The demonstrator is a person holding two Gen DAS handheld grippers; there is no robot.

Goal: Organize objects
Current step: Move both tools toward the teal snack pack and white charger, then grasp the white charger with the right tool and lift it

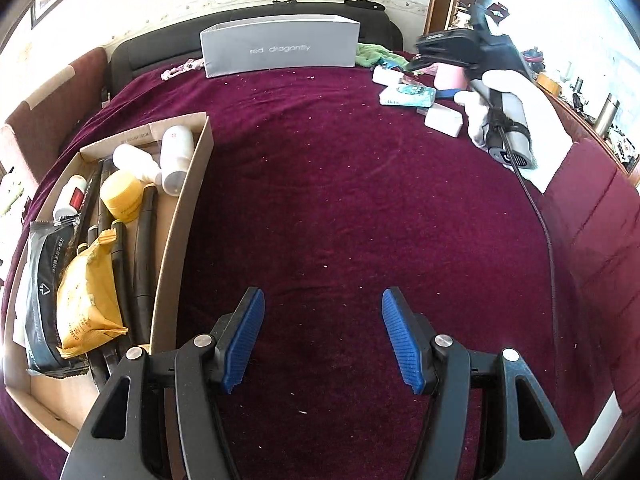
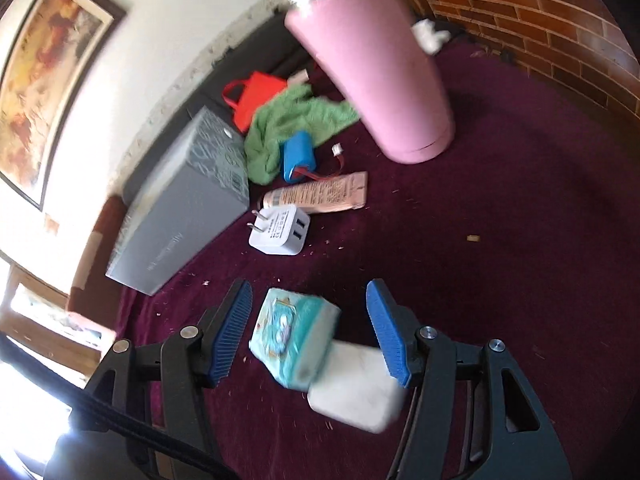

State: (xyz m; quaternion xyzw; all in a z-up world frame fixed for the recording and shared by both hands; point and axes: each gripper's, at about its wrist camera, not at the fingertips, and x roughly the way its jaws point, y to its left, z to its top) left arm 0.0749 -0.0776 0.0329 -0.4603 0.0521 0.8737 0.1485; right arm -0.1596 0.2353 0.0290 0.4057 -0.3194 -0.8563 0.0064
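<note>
Right gripper [image 2: 310,328]: blue ribbed pads spread wide, nothing held; it hangs low in the right wrist frame, straddling a small teal printed soft packet [image 2: 294,344].
Teal packet: lower centre of the right wrist view, lying on the maroon velvet cloth [image 2: 500,220], one corner overlapping a white rounded block [image 2: 356,392] just below it and to the right; the picture is blurred here, so whether the pads touch it I cannot tell.
Handling guess: looks light and squashy, like a tissue pack with a slick wrapper; a firm squeeze will dent it rather than break it.
Where to grip: across its two long flat sides, mid-body, clear of the white block so that one does not come up too.
Left gripper [image 1: 323,338]: released, pads apart over bare cloth at the bottom of the left wrist frame.
Likely destination: the open brown cardboard tray [image 1: 182,216] at left of that frame, already holding white bottles, a yellow jar, dark tubes and snack packets.
Other loose items: white two-port USB charger [image 2: 280,230], beige tube [image 2: 316,194], blue battery pack with red lead [image 2: 298,156], green towel [image 2: 296,120], upper middle of the right wrist view.
Landmarks: tall pink cylinder [image 2: 376,68] at top; grey rectangular box [image 2: 184,204] at left.
Risk: slippery film could let the packet squirt out.
</note>
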